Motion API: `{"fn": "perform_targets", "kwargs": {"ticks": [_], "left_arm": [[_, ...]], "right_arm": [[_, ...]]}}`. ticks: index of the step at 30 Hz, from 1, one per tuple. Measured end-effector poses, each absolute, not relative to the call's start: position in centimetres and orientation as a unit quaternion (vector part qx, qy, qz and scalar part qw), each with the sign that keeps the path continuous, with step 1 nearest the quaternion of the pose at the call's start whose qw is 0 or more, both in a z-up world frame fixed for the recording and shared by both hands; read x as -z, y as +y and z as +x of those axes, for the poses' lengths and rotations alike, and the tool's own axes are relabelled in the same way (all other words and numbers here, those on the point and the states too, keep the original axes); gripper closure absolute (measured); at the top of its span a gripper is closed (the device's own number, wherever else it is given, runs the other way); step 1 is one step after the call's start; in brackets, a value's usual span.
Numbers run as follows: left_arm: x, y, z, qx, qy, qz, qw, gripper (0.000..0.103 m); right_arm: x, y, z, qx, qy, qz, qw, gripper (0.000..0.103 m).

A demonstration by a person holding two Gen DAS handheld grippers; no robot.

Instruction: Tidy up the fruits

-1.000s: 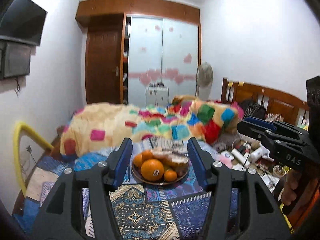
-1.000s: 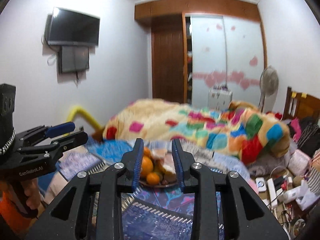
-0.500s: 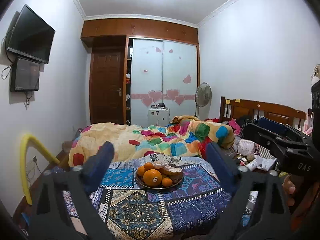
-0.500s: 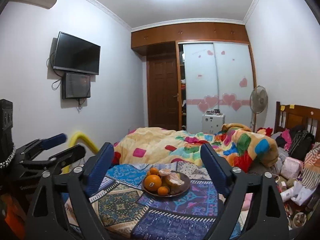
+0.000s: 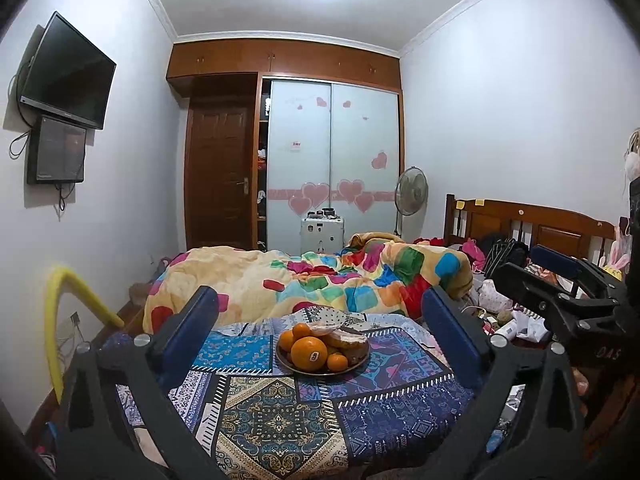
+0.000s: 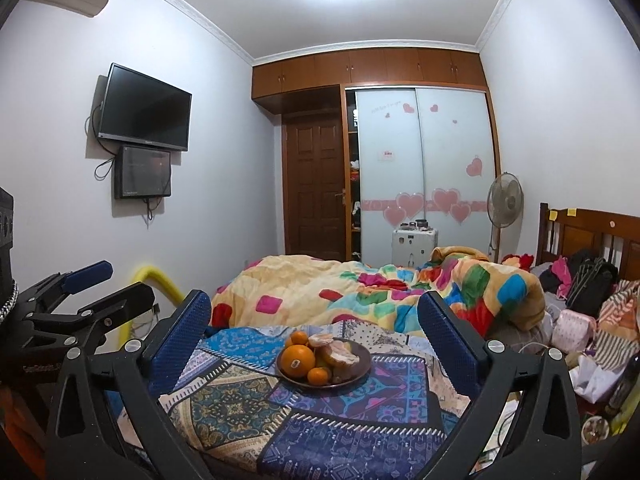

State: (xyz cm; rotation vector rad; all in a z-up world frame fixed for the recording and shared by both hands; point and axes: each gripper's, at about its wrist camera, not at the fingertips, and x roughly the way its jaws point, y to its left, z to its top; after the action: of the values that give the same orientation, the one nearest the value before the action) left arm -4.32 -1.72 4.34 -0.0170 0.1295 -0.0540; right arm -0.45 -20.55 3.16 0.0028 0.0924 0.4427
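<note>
One round dark plate (image 5: 356,365) sits mid-table on a patterned blue cloth (image 5: 280,420). It holds a large orange (image 5: 308,353) with a sticker at the front, smaller oranges (image 5: 337,361) around it, and pale wrapped pieces I cannot identify behind. The left gripper (image 5: 320,336) and right gripper (image 6: 316,338) both hang spread wide and empty, well short of the plate.

Oranges (image 5: 308,353) piled on brown plate (image 5: 352,365), tabletop.

Four oranges (image 5: 308,353), one plate (image 5: 352,365), two tongs (image 5: 320,332).
</note>
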Motion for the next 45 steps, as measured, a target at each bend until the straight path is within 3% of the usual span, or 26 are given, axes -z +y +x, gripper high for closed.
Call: {"fn": "perform_targets", "kwargs": {"ticks": [45], "left_arm": [[-3.1, -1.4, -2.8, 0.03, 0.078, -0.013, 0.996, 0.0]], "right_arm": [[-2.6, -20.4, -0.2, -0.223, 0.059, 0.005, 0.973, 0.0]]}}
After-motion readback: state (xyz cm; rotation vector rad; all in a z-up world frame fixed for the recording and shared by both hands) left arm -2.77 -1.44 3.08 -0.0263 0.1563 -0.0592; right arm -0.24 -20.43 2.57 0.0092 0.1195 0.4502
